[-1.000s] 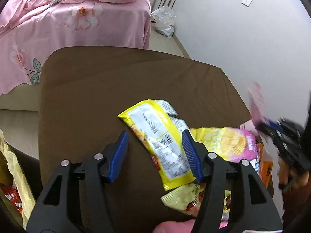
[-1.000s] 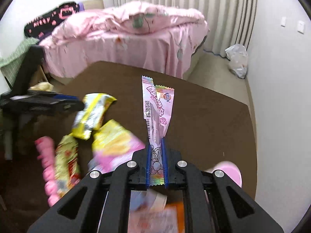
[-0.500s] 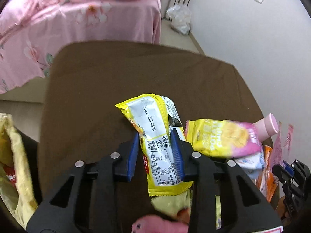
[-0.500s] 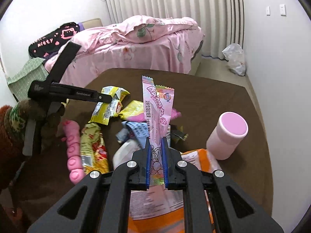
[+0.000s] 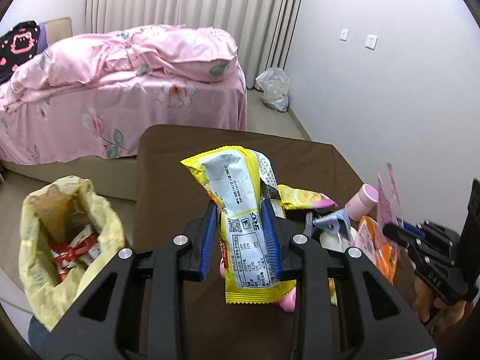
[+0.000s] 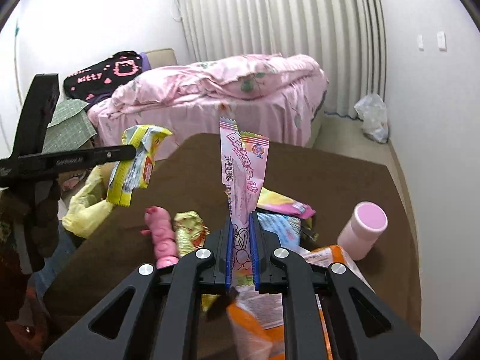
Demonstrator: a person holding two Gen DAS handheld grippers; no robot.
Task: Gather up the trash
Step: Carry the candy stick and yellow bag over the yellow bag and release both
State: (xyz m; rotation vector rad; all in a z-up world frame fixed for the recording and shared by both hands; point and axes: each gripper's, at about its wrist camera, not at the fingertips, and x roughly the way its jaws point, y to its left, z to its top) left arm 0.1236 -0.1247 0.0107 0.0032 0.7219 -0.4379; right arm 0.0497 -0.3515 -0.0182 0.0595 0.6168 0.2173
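My left gripper (image 5: 240,207) is shut on a yellow snack wrapper (image 5: 237,186) and holds it upright, lifted off the brown table (image 5: 168,180). In the right wrist view the same wrapper (image 6: 135,168) hangs from the left gripper (image 6: 132,150) above the table's left edge. Below and to the left stands a bin lined with a yellow bag (image 5: 69,228), with red wrappers inside. My right gripper (image 6: 241,219) is shut on a tall pink candy wrapper (image 6: 243,165) over the pile of trash. It also shows blurred at the right edge of the left wrist view (image 5: 399,231).
On the table lie a pink cup (image 6: 364,228), a pink toy (image 6: 162,234), an orange packet (image 6: 261,324), a blue packet (image 6: 282,228) and a yellow-pink bag (image 6: 279,202). A pink bed (image 5: 120,90) stands behind. A white plastic bag (image 5: 274,88) sits by the wall.
The left gripper closed on the yellow wrapper and lifted it off the table; the bin has come into view at the left. The right gripper has kept hold of the pink wrapper and drawn back.
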